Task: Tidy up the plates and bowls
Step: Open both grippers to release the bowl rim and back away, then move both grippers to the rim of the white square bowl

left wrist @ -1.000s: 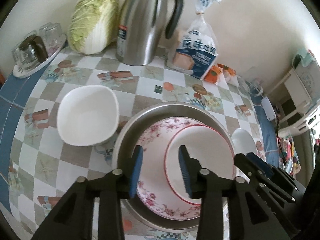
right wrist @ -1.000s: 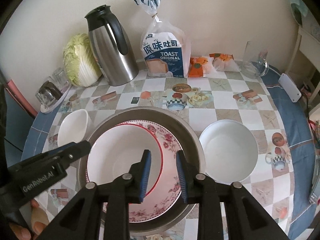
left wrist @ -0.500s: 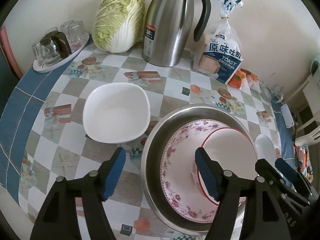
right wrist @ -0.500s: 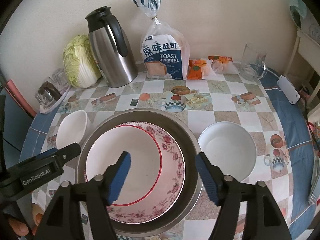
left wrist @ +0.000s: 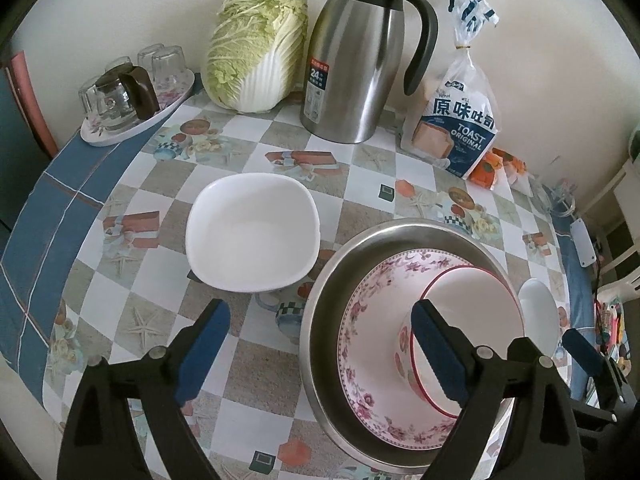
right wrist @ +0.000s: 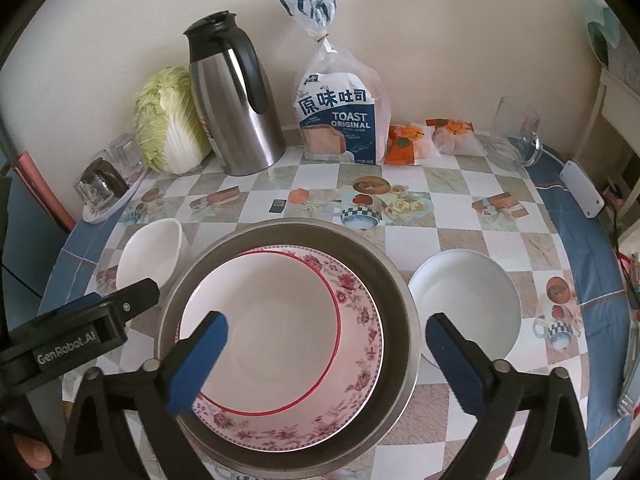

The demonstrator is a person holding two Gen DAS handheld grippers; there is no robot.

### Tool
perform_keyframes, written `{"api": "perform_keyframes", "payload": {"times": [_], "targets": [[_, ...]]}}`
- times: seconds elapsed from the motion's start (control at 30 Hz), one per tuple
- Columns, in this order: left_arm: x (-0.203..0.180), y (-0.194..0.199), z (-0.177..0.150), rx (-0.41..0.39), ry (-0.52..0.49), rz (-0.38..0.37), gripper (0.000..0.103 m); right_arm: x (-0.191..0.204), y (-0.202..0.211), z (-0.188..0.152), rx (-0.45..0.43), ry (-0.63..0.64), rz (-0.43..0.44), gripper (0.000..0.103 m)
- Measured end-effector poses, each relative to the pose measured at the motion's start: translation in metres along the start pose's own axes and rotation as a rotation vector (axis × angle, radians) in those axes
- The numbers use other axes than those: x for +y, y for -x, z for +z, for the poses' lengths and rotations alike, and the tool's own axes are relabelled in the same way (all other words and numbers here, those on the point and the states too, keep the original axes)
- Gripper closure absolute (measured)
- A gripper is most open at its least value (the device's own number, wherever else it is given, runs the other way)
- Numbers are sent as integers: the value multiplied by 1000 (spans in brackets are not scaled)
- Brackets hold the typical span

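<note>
A steel basin [right wrist: 400,304] [left wrist: 316,328] holds a pink floral plate [right wrist: 360,320] [left wrist: 360,312] with a red-rimmed white bowl [right wrist: 272,328] [left wrist: 476,308] on it. A squarish white bowl [left wrist: 252,232] [right wrist: 150,252] sits on the table left of the basin. A round white bowl [right wrist: 466,300] [left wrist: 538,312] sits to its right. My left gripper [left wrist: 320,356] is open and empty, above the basin's left rim and the table. My right gripper [right wrist: 326,364] is open and empty, above the basin.
Along the wall stand a napa cabbage [left wrist: 256,44], a steel thermos jug [left wrist: 356,60], a toast bag [right wrist: 340,120], orange snack packs [right wrist: 406,140] and a glass pitcher [right wrist: 514,136]. A tray of glasses [left wrist: 132,96] stands at the far left. A white remote [right wrist: 580,194] lies at the right.
Both grippers have opened wide from nearly closed. The left gripper has shifted left, away from the red-rimmed bowl, bringing the squarish white bowl toward the centre of its view.
</note>
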State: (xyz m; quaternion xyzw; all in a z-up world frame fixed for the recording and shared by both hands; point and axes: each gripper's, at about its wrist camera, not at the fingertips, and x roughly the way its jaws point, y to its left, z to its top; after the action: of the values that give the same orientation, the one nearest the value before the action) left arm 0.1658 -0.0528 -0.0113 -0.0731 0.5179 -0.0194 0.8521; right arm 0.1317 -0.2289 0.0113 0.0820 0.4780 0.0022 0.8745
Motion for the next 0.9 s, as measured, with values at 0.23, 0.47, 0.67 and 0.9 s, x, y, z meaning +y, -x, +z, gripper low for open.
{"api": "perform_keyframes", "payload": {"times": [0.23, 0.47, 0.67, 0.9], "targets": [[8, 5, 3, -24, 18, 2, 11, 7, -4, -2, 9, 9, 4, 1], [37, 9, 10, -40, 78, 39, 10, 25, -4, -1, -3, 12, 26, 1], [74, 12, 14, -42, 167, 42, 10, 45, -2, 1, -13, 25, 45, 1], [113, 17, 16, -60, 248, 67, 10, 76, -5, -2, -12, 65, 66, 1]]}}
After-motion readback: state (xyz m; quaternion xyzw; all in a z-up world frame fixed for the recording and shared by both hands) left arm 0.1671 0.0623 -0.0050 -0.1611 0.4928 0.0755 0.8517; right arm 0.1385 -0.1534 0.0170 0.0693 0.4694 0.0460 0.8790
